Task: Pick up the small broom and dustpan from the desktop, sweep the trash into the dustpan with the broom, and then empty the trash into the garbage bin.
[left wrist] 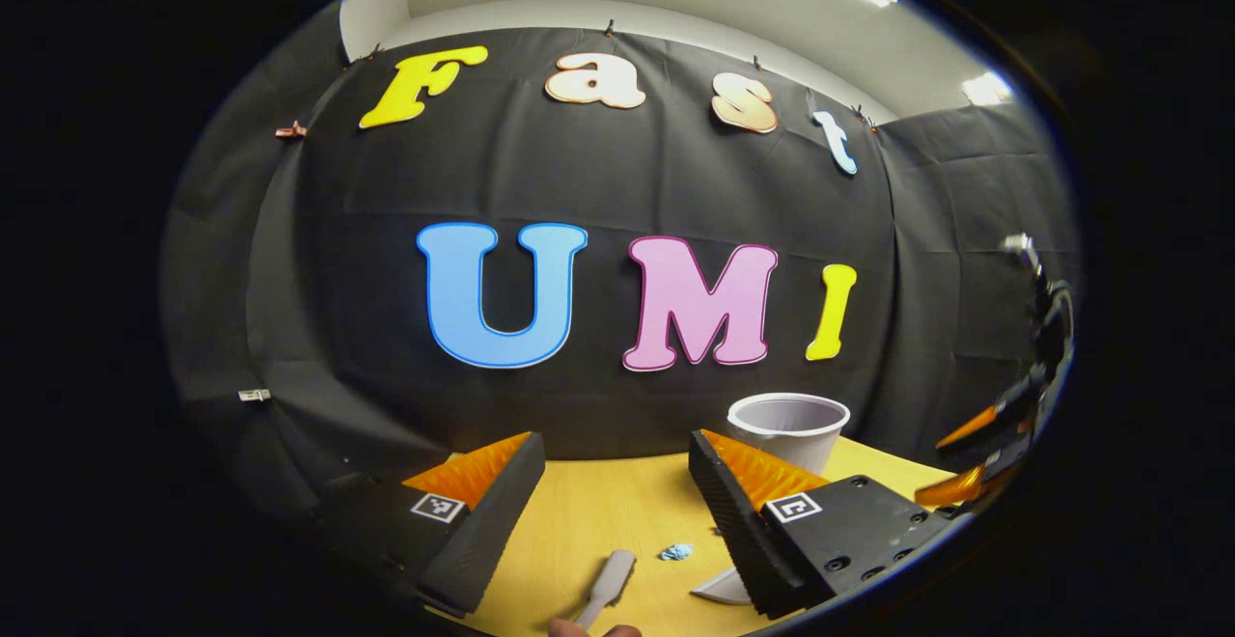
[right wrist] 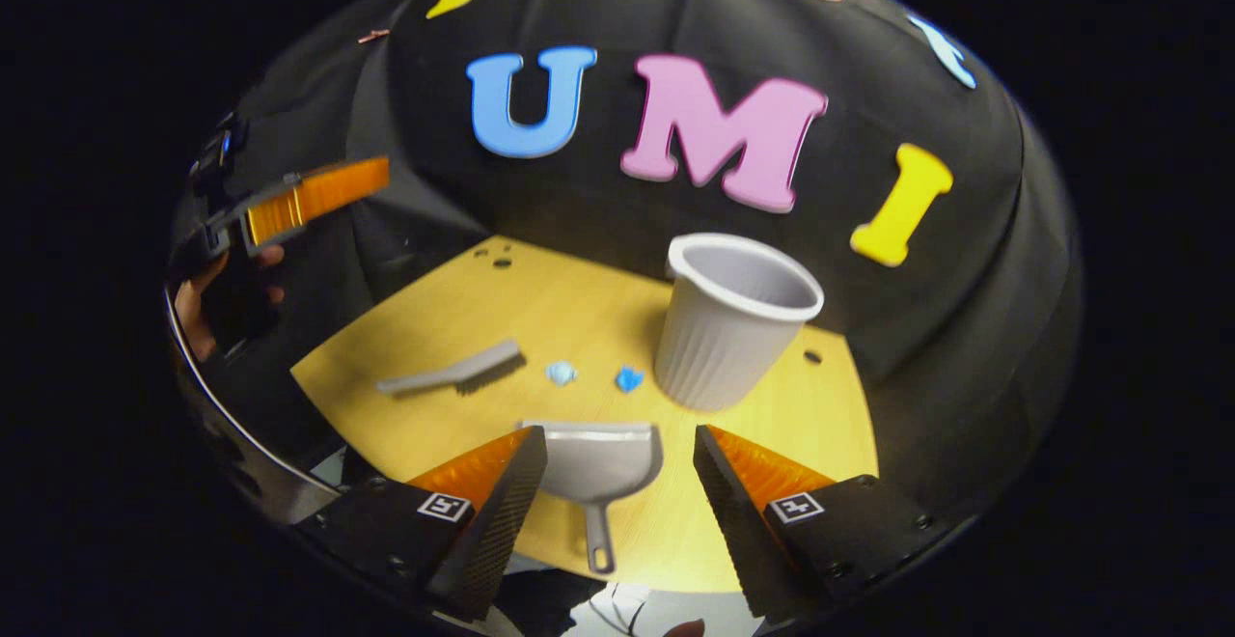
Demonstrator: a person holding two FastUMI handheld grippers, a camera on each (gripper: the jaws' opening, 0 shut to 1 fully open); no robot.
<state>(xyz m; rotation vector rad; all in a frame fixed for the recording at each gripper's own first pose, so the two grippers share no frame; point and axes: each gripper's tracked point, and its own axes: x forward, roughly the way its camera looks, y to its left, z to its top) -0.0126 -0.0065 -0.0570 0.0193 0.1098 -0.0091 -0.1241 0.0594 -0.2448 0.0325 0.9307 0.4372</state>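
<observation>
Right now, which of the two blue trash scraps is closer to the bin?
The deeper-blue scrap, lying right beside the garbage bin. The paler scrap sits farther off, toward the broom.

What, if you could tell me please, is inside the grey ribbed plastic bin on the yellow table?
The grey ribbed plastic bin shows only bare inner wall near its rim. Its bottom is hidden by the near wall, so whether anything lies there cannot be told.

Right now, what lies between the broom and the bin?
Two blue trash scraps on the desk, between broom and bin, in the right gripper view.
</observation>
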